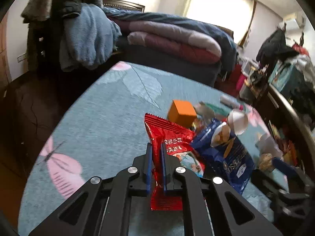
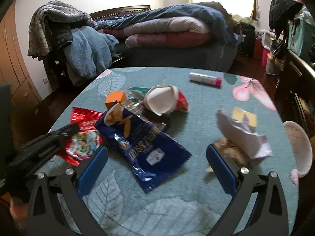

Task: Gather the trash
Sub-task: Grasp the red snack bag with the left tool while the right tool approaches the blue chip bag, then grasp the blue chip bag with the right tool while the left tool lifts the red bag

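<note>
The red wrapper (image 1: 167, 143), a glossy foil packet with crimped, saw-toothed ends and printed pictures on its face, is pinched between the blue pads of the left gripper (image 1: 157, 149), whose jaws are drawn tight on its crinkled middle. It sits at the near left part of the table (image 2: 196, 96), one end sticking up past the fingertips.

Just beside it lies the blue biscuit bag (image 2: 141, 143), shiny and creased, flat on the cloth with a zigzag cut edge. Behind that stand a small orange cube-shaped box (image 2: 116, 98) and a white paper cup (image 2: 161, 100), crushed and tipped on its side against a bit of red packaging. A white tube with a pink cap (image 2: 204, 78) lies further back.

The right gripper (image 2: 157, 163) hangs over the table with its blue-padded jaws wide apart, nothing between them. Crumpled white paper (image 2: 242, 135) and what may be brownish tissue lie near its right finger, blurred. The tablecloth is matte teal fabric printed with pale leaves and pink flowers.
</note>
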`<state>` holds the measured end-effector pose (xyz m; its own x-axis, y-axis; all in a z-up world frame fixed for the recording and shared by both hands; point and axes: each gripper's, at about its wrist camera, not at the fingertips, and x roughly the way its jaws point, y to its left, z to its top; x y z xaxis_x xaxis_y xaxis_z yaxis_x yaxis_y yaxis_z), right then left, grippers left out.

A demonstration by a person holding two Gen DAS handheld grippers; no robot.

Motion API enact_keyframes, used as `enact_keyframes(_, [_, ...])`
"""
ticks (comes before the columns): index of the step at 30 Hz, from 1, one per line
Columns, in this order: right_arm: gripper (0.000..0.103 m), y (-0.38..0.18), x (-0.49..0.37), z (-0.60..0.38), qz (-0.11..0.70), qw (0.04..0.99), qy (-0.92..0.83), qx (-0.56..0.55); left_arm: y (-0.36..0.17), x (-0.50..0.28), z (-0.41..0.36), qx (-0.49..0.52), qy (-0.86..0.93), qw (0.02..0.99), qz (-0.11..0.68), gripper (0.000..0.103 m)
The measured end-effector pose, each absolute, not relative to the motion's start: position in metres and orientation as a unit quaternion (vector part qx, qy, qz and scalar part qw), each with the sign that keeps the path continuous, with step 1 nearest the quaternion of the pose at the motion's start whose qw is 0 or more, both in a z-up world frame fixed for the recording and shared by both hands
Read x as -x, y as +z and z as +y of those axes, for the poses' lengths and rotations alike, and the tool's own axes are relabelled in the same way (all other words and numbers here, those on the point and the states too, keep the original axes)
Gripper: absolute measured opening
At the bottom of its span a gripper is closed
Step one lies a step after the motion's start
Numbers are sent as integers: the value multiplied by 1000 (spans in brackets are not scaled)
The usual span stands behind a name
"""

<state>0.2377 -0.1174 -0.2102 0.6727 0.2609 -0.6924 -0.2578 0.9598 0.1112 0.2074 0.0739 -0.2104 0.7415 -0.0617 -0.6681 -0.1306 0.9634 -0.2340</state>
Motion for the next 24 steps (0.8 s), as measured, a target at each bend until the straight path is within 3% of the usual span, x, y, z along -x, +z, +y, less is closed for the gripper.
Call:
enact_keyframes(14, [97,-248,-274,-93,440,886,146,20,-194,-179,109,169,30,928,330,8])
enact_keyframes(16, [77,-245,-269,-94,435,886,158,12,-193,-179,110,168,29,928,330,8])
enact_keyframes(19, [34,-241,-262,-96,438,880,186,-9,-190,-175,109,168,25,929,328,8])
enact_keyframes(20, [16,-240,-260,-97,440,877,195,-19,-187,-172,108,167,24,930,326,8])
enact_keyframes(21, [9,-238,-257,-98,442,873,204,-29,-185,-170,107,166,23,931,323,8])
enact_keyframes(24, [8,-228,-244,-101,430,874,222,-43,-177,-162,104,165,18,934,316,8])
